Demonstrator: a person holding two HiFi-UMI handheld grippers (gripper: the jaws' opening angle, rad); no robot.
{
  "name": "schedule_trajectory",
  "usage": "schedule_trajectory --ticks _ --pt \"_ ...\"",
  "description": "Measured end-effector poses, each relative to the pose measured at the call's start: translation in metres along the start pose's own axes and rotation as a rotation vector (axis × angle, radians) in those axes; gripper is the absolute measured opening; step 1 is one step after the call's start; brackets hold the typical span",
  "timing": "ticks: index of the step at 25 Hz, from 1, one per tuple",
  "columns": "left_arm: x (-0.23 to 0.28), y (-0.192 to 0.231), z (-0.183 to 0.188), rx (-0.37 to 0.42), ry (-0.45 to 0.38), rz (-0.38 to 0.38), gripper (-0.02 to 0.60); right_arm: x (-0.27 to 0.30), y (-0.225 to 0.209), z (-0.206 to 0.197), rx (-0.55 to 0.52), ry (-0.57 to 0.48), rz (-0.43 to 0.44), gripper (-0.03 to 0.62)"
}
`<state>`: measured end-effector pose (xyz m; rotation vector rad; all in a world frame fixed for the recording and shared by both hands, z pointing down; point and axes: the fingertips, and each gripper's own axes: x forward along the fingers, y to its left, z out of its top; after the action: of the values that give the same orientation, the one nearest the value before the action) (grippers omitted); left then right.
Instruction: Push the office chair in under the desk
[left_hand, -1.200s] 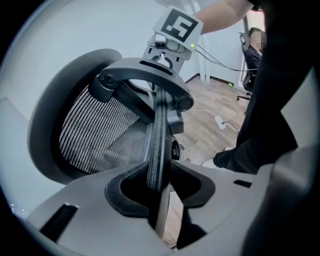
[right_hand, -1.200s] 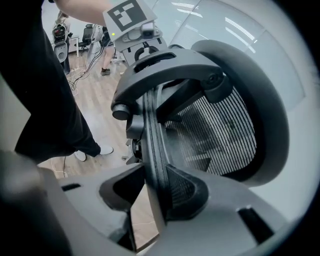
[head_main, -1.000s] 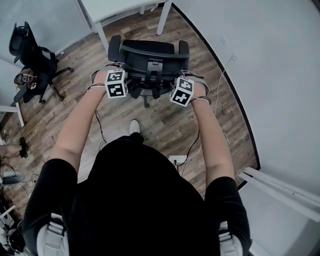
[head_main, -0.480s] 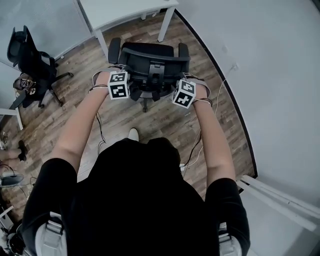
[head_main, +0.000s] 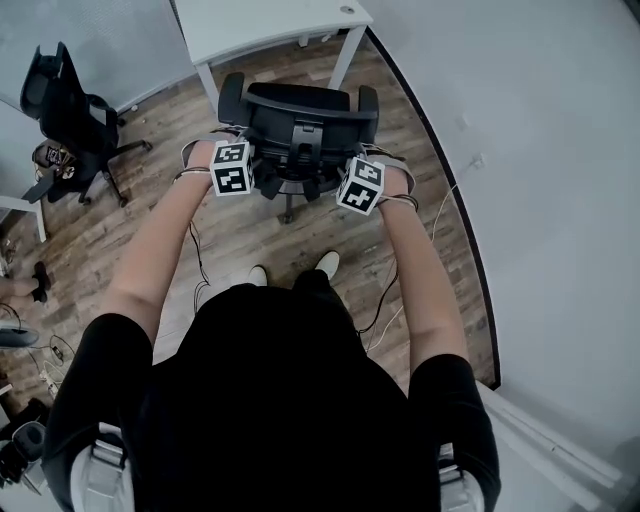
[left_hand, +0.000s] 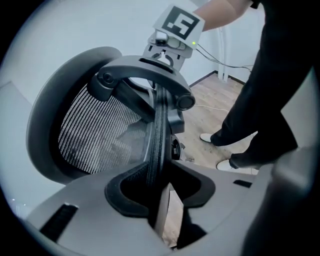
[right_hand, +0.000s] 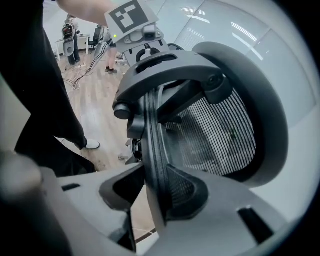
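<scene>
Office chair faces the counter, left tongs and right tongs each clamped on one side of its back, seemingly to steer a straight push.

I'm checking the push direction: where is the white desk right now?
In the head view the white desk is at the top centre, just beyond the office chair, which the left gripper and right gripper clamp by its back.

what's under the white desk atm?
Only wood floor shows between the legs of the desk. The office chair stands in front of it, not under it yet. Anything further under is covered by the desk's top.
</scene>
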<state>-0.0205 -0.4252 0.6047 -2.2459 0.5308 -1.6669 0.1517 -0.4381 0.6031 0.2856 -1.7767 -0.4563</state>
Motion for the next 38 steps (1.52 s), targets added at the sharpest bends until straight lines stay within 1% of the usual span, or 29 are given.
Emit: schedule_trajectory --ticks 5,13,17,23,29,36,38 --pt "0.012 0.015 0.008 -0.071 0.022 -0.011 0.127 0.013 -0.031 -0.008 -0.053 -0.033 0.003 0.13" --pt "0.036 0.045 0.023 -0.128 0.052 0.024 0.127 0.03 -0.073 -0.029 -0.12 -0.078 0.01 0.13" --pt "0.035 0.049 0.025 -0.15 0.063 0.049 0.127 0.031 -0.082 -0.029 -0.154 -0.097 0.009 0.13" --pt "0.059 0.081 0.039 -0.21 0.099 0.056 0.129 0.049 -0.124 -0.051 -0.208 -0.13 0.017 0.132" --pt "0.072 0.102 0.049 -0.245 0.104 0.084 0.129 0.061 -0.154 -0.061 -0.237 -0.137 0.041 0.132" --pt "0.084 0.129 0.044 -0.29 0.127 0.086 0.13 0.075 -0.186 -0.061 -0.272 -0.144 0.045 0.133" --pt "0.089 0.143 0.041 -0.3 0.135 0.096 0.13 0.082 -0.199 -0.063 -0.286 -0.139 0.052 0.133"
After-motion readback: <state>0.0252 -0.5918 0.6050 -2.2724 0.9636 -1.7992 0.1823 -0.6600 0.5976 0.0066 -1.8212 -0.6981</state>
